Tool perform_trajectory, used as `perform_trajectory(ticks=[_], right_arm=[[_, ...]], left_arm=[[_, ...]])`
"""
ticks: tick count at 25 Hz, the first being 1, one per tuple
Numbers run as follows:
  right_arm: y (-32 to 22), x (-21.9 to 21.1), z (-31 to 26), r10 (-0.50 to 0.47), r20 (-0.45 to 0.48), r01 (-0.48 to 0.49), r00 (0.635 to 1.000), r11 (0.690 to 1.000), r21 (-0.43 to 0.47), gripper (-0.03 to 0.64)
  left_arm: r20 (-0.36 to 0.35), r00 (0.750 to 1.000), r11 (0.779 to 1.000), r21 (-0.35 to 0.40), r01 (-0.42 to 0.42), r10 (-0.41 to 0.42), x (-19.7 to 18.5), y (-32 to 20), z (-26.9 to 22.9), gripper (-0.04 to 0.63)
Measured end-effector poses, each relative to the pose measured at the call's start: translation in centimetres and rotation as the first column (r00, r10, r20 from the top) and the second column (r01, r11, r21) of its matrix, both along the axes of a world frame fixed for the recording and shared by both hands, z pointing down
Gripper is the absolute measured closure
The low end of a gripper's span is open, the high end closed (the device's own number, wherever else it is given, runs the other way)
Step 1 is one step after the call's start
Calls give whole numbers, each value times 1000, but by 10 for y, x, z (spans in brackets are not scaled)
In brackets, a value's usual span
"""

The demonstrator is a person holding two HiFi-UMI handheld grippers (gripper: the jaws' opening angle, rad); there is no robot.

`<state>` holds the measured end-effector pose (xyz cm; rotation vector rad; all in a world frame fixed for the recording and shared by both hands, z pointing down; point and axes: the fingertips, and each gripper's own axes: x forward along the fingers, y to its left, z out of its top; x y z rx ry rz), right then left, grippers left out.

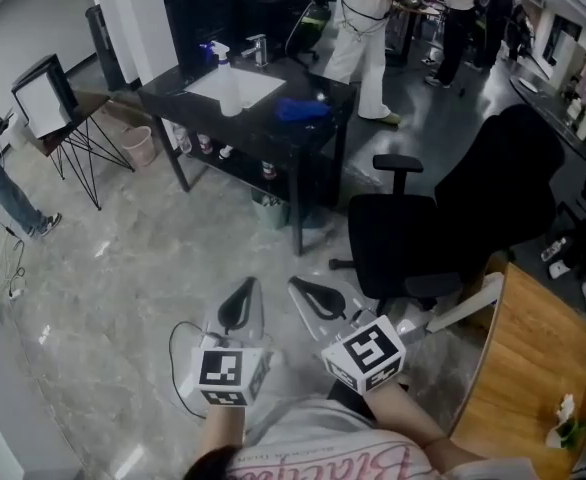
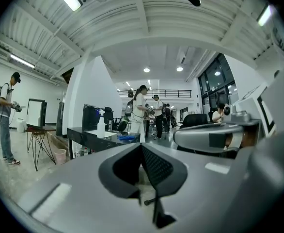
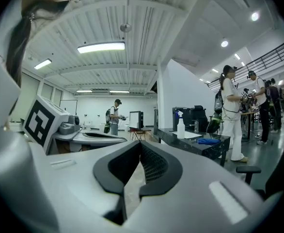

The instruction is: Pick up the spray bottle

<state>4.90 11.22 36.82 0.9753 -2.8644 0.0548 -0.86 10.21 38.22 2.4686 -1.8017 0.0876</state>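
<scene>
the left gripper (image 1: 239,306) and right gripper (image 1: 318,296) are held closed and empty, well apart from the spray bottle (image 1: 216,52) stood on the black table (image 1: 168,88).

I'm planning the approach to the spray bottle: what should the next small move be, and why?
Probably step toward the black table, carrying both grippers forward. The spray bottle stands on it, well out of reach across the floor. The left gripper and right gripper have jaws together, holding nothing, so opening can wait.
</scene>
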Motion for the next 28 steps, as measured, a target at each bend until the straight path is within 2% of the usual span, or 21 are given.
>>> perform_trajectory(ticks=[6,13,21,25,28], right_arm=[[-49,-32,-5,4,-41,-4,999,1000,-8,615],[-98,-63,-6,61,-17,-61,998,998,-21,615],[-140,-79,2,79,-20,-80,997,995,-53,615],[-169,-81,5,85,-18,-86,996,994,-62,615],[-199,-82,8,88,-10,-89,996,993,-75,615]], left_arm=[[-24,1000,1000,17,-7,8,-36,-57,-10,595],[-24,998,998,25,-50,50,-70,-111,-13,595],[-64,996,998,16,-57,58,-92,-150,-7,595],[-86,995,995,86,-47,55,-97,-176,-17,595],[-75,995,995,87,-56,63,-98,-201,-16,595]])
